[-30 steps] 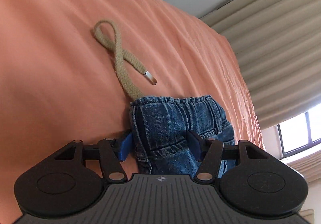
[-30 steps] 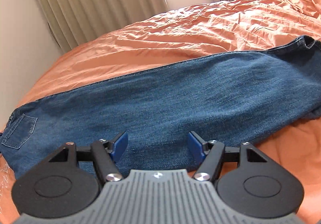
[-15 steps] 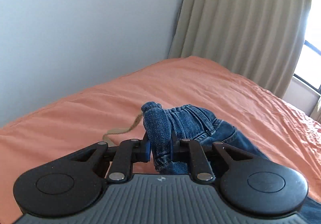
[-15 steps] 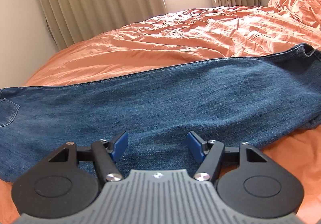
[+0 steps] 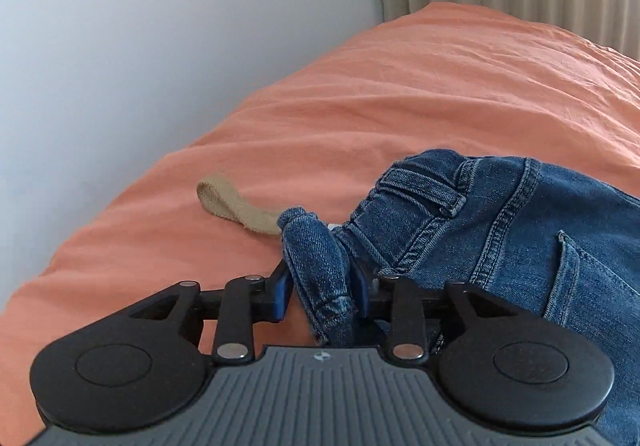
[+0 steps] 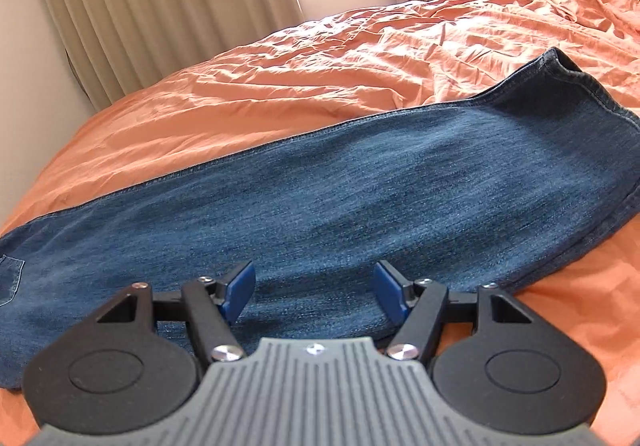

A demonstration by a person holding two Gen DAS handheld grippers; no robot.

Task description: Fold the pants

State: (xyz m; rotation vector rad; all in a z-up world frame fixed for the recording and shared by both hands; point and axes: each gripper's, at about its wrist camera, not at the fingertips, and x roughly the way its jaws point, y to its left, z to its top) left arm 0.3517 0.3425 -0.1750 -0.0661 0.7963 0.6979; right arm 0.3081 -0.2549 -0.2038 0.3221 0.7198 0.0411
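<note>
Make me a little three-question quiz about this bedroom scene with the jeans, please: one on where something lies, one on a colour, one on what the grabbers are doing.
1. Where does the tan woven drawstring lie?
A. on the orange bedsheet, past the pinched waistband
B. on the windowsill
C. across the trouser hem

2. What colour are the pads on the jaws?
A. red
B. blue
C. white

3. How do the two grippers stand?
A. both open
B. both shut on cloth
C. left shut on denim, right open

Answers:
1 A: the tan woven drawstring rests on the orange bedsheet beyond the bunched waistband of the blue denim jeans.
2 B: the pads are blue in both views.
3 C: the left gripper pinches a fold of waistband, while the right gripper hangs with jaws apart above the flat trouser leg.
</note>
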